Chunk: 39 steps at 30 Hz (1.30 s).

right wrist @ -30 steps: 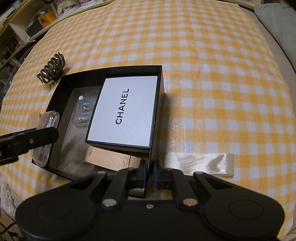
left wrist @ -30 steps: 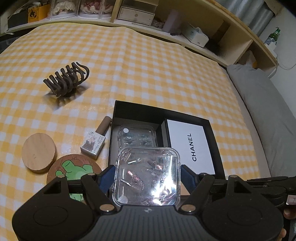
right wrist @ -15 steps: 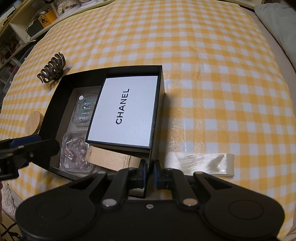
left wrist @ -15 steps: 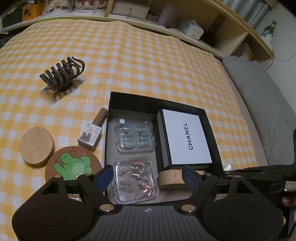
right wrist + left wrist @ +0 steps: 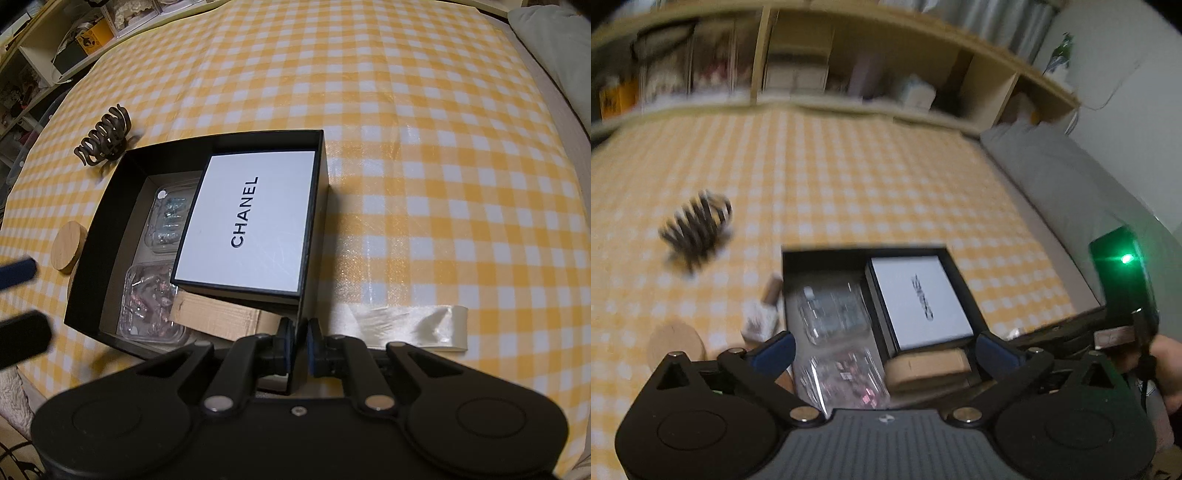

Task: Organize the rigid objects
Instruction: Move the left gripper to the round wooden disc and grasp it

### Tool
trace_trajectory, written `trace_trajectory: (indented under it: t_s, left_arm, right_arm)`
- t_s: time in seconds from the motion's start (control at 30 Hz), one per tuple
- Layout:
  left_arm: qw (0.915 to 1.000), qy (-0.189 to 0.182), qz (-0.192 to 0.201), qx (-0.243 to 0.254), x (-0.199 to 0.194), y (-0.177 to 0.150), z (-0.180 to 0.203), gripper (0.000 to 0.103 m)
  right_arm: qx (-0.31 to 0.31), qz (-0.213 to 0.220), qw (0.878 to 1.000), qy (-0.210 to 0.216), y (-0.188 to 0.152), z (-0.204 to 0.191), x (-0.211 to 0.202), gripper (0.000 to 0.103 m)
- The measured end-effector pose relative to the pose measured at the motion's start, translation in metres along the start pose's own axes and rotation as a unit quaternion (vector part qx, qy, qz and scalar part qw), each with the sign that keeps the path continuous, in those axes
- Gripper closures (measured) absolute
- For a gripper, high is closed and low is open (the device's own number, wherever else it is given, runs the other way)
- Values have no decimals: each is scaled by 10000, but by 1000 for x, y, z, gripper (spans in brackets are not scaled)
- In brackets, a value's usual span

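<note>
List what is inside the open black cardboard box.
Inside the open black cardboard box: a white Chanel box, two clear plastic cases, and a tan wooden piece partly covered by the Chanel box.

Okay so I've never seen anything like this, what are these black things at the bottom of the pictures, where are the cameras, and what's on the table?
No robot here: a person holds a hand-held gripper in each hand, each with a wide-angle camera looking along its two fingers. The black shapes at the bottom are the grippers themselves.

The blurry picture comes from the left gripper. Its jaws have just been opening and stand wide, holding nothing.

The sharp picture comes from the right gripper, pinched shut on the near wall of the black box.

Inside the box are a white Chanel box, two clear plastic cases and a wooden block. Outside on the yellow checked cloth lie a brown hair claw, a round wooden disc and a pale ribbon.
</note>
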<state>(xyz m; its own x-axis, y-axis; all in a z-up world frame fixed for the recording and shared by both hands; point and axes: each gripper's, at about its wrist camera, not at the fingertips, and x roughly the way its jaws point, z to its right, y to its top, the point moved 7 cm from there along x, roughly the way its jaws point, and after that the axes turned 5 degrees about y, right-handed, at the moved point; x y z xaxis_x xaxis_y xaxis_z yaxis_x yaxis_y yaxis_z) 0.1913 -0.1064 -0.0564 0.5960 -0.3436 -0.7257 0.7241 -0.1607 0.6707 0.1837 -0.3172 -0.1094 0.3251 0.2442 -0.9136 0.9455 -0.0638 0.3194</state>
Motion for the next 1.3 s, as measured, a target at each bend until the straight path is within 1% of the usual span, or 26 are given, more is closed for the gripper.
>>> trace_trajectory:
  t_s: [0.1,0.17,0.27,0.33,0.4,0.5,0.57,0.67,0.77,0.93,1.0,1.13,1.17,1.3]
  left_arm:
    - [9989,113,366,269,-12,9,-4,0]
    - [9975,249,558,345,-17,15,-12,0]
    - [9946,609,773,318,-19,25,-34,0]
    - [9927,787,861,307,-17,31,-47,0]
    - [9901,983,919,401,-14,35,-61,0]
    - [9864,1271,884,550,-7,39,-84,0]
    - [9864,1375,760,472,-1,41,-102,0]
    - [9887,1401,434,318,11,38,-129,0]
    - [9880,1518,51,294,29,30,-151,0]
    - [9838,1505,-928,308,69,3,-172,0]
    - [9803,1533,-1201,330,80,-7,-176,0]
    - [9742,1652,-1486,404,95,-20,-180,3]
    - [9734,1659,-1528,411,97,-22,-181,7]
    - [9711,1658,-1664,423,100,-26,-181,15]
  right_arm:
    - [3,0,10000,3,0,0,0,94]
    - [7,-1,10000,3,0,-1,0,94]
    - [4,0,10000,1,-1,-2,0,94]
    - [6,0,10000,1,0,-1,0,94]
    - [2,-1,10000,0,0,-1,0,94]
    - [3,2,10000,-1,-1,-2,1,94]
    - [7,3,10000,-1,0,-2,1,94]
    - [8,2,10000,-4,-1,-2,1,94]
    - [10,3,10000,-6,-1,-2,1,94]
    - [13,3,10000,-3,-1,-2,1,93]
    - [7,3,10000,-6,-1,-3,1,93]
    - [12,5,10000,0,-1,-3,1,93]
    - [12,5,10000,-1,-1,-3,2,93]
    - [14,6,10000,0,-1,-4,1,93]
